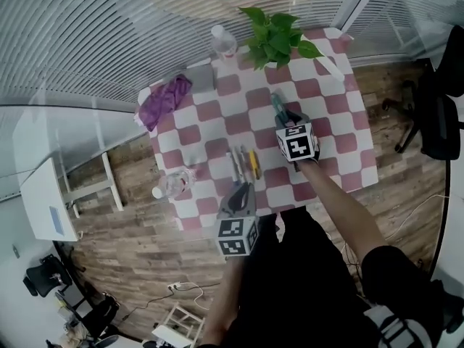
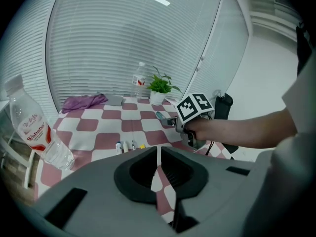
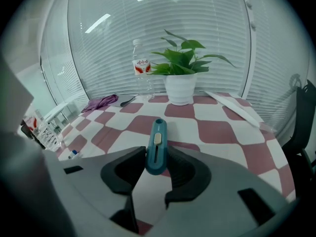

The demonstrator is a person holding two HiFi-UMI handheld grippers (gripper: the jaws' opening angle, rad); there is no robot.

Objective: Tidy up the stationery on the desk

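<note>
Gripping the teal utility knife (image 3: 156,139) by its near end, the right gripper (image 3: 157,158) hovers over the checked table (image 3: 217,132), right of the pens (image 1: 244,164); the left gripper (image 2: 159,157), jaws nearly together and empty, hangs at the table's near edge.

Teal cutter (image 3: 156,149), red/wht checked tablecloth (image 1: 210,133), purple rag (image 1: 165,100).

slatted blinds (image 1: 87,35) all round, wood plank floor (image 1: 130,259) below
</note>
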